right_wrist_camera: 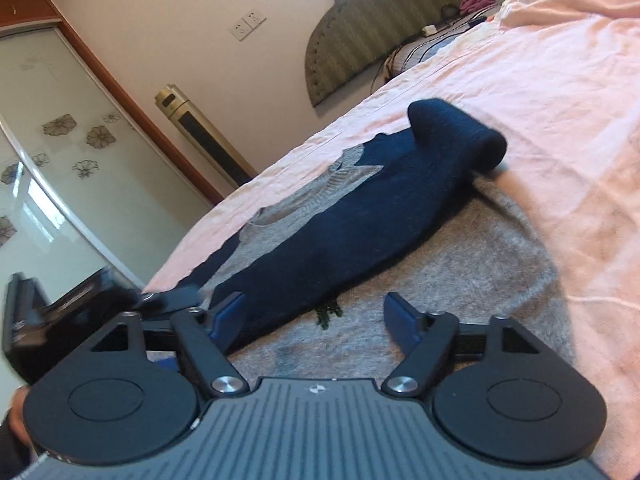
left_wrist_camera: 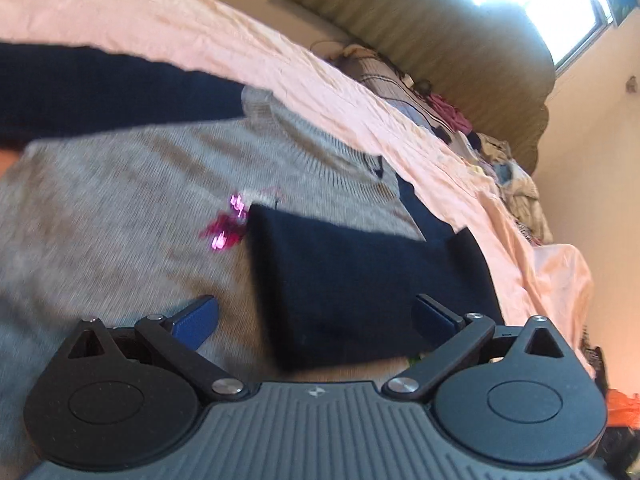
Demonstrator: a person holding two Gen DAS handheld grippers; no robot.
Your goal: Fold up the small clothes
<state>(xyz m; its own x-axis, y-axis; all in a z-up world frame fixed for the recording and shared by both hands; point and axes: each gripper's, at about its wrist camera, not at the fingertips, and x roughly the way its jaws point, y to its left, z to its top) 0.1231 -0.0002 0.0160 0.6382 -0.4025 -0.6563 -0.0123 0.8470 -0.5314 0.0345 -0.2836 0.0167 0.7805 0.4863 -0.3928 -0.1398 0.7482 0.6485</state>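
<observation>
A grey knit sweater (left_wrist_camera: 120, 200) with navy sleeves lies flat on a pink bedsheet (left_wrist_camera: 160, 12). One navy sleeve (left_wrist_camera: 360, 280) is folded across its chest, next to a pink sequin motif (left_wrist_camera: 228, 224). My left gripper (left_wrist_camera: 316, 304) hovers open just above that sleeve, nothing pinched between its blue pads. In the right wrist view the navy sleeve (right_wrist_camera: 340, 220) runs diagonally over the grey body (right_wrist_camera: 460, 264), its cuff (right_wrist_camera: 460, 136) curled up at the far end. My right gripper (right_wrist_camera: 316, 300) is open low over the sweater, its left pad beside the sleeve's near edge.
A padded green headboard (left_wrist_camera: 440, 40) and a heap of loose clothes and cables (left_wrist_camera: 500, 160) lie at the bed's head. A glass-fronted wardrobe (right_wrist_camera: 40, 120) and a gold tower unit (right_wrist_camera: 200, 132) stand by the wall. A black tool housing (right_wrist_camera: 60, 312) shows at the left edge.
</observation>
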